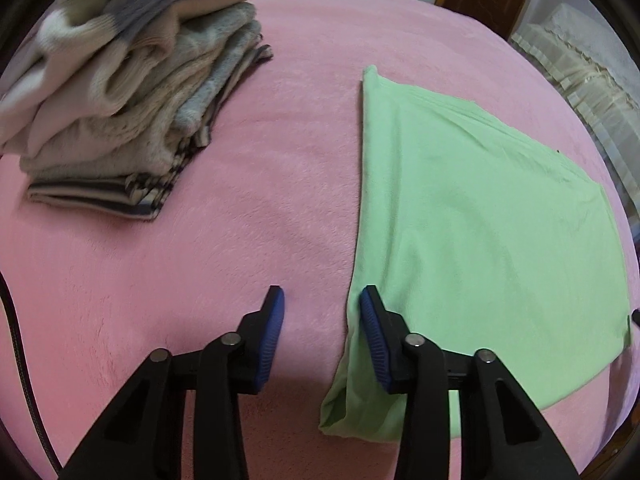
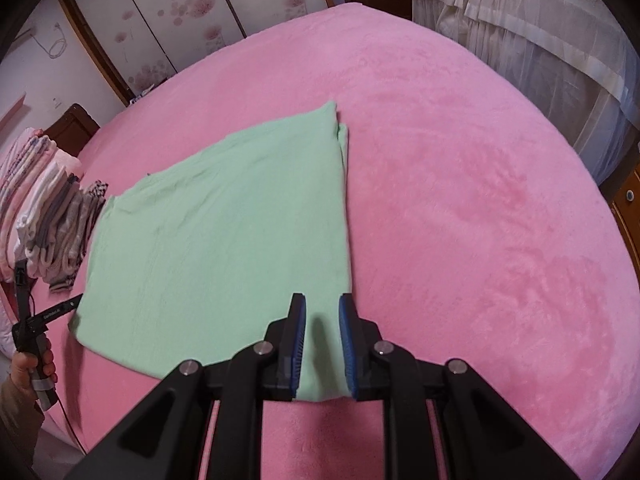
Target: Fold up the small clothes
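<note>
green garment lies half-folded as both grippers hover at its near corners

a pale green garment [image 1: 480, 216] is seen spread flat on a pink blanket [image 1: 256, 184], apparently already folded once, with doubled edges visible along its far side in the right wrist view. the left gripper [image 1: 322, 312] is held wide open above the garment's near left corner, one blue pad over the cloth edge and the other over bare blanket; nothing is gripped. the right gripper [image 2: 322, 320] is held partly open over the near right corner, its jaws straddling the fabric without being closed on it. a stack of folded clothes [image 1: 128, 92] is set well apart to the left.

the next fold is judged to depend on both corners being pinched together. if only the top layer is caught, the layers could be separated and the earlier fold undone. the left corner is seen rumpled and turned under, so a clean pinch could be missed there. plush blanket pile could also be snagged along with the cloth, and an uneven lift by the two tools would leave the fold skewed.
</note>
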{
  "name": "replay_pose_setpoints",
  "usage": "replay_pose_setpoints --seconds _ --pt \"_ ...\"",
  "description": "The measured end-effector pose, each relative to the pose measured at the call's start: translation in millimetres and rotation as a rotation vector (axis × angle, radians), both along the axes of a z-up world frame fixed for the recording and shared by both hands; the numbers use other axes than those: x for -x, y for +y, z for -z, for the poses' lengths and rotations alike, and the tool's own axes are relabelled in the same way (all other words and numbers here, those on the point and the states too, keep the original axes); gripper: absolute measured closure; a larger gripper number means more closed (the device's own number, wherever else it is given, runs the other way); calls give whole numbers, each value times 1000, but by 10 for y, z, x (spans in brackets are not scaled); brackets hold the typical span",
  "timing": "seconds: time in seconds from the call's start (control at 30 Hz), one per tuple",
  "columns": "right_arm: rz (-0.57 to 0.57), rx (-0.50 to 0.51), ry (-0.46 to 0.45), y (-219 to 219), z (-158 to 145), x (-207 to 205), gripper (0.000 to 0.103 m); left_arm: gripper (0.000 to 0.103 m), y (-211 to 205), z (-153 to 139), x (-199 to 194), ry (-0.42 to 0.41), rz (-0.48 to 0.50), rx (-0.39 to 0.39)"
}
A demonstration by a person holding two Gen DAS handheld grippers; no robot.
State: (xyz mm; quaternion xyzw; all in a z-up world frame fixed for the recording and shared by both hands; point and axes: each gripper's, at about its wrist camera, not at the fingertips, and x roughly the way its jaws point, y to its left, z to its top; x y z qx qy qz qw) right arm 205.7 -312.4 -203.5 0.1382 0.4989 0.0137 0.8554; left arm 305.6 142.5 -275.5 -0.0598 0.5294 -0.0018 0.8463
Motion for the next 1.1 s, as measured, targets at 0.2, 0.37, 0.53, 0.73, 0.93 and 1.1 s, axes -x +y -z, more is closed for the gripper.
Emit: replay_pose_setpoints --seconds 0.2,0.37,0.53,0.73,0.93,1.1 --pt "12 15 19 8 195 25 86 94 50 78 230 -5 -35 -78" --pt "27 14 28 -57 231 46 86 94 194 0 370 -25 -75 17" --pt "36 11 10 -62 166 82 86 94 274 -158 485 -55 -102 55" --pt "29 36 -38 0 -5 197 86 94 306 -331 611 -73 -123 57" --pt "-19 62 -90 231 -209 260 86 92 97 -459 646 -111 -52 30" --pt "-72 56 -114 548 -270 253 86 88 -273 -536 719 -143 7 24"
